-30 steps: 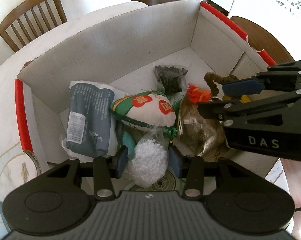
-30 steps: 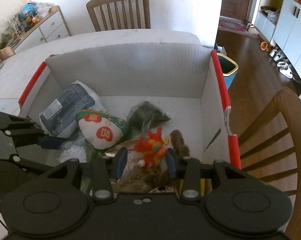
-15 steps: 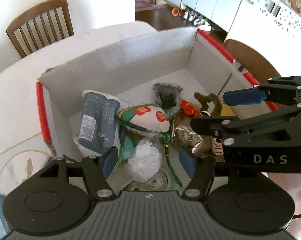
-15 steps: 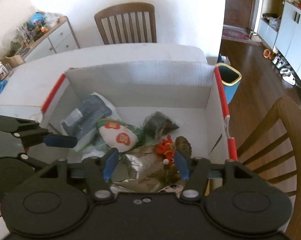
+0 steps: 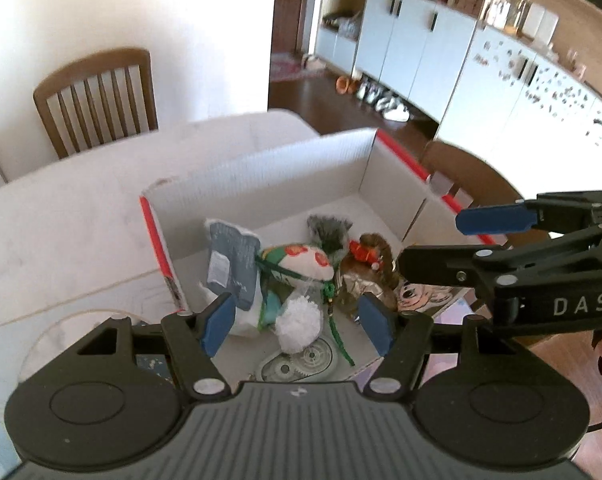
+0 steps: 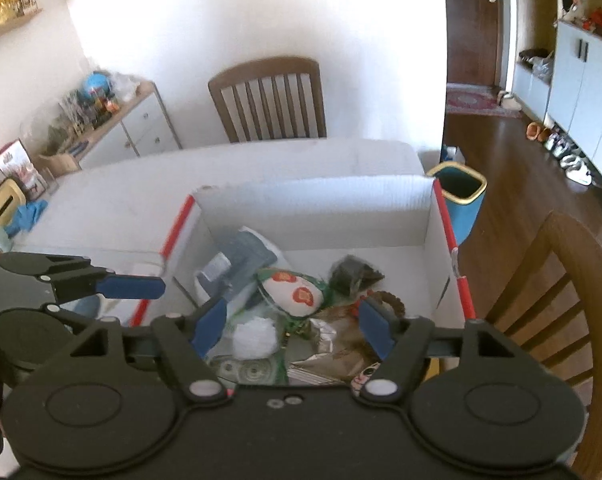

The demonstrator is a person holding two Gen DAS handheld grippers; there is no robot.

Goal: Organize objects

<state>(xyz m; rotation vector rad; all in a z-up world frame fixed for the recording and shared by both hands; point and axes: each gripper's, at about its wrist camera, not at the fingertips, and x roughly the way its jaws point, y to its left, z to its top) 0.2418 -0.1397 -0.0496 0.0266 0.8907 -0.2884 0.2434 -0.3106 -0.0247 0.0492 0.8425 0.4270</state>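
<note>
A white cardboard box (image 5: 285,164) (image 6: 313,208) with red-taped edges stands on the white table. In it lie a grey-blue packet (image 5: 235,260) (image 6: 245,256), a white-and-green embroidered pouch (image 5: 301,262) (image 6: 295,294), a bag of white beads (image 5: 299,322) (image 6: 255,338), a dark fuzzy bag (image 5: 329,232) (image 6: 353,276), a red-orange toy (image 5: 363,250) and foil packets (image 6: 329,344). My left gripper (image 5: 297,326) is open and empty above the box's near edge. My right gripper (image 6: 293,328) is open and empty above the box, and shows in the left wrist view (image 5: 489,240).
Wooden chairs stand at the table's far side (image 5: 97,96) (image 6: 269,100) and at the right (image 6: 561,300). A teal bin (image 6: 461,196) stands on the floor beyond the box. A sideboard with clutter (image 6: 97,128) is at the left.
Both grippers have risen and pulled back from the box, and their jaws have opened wider. The bead bag and the red toy now lie in the box.
</note>
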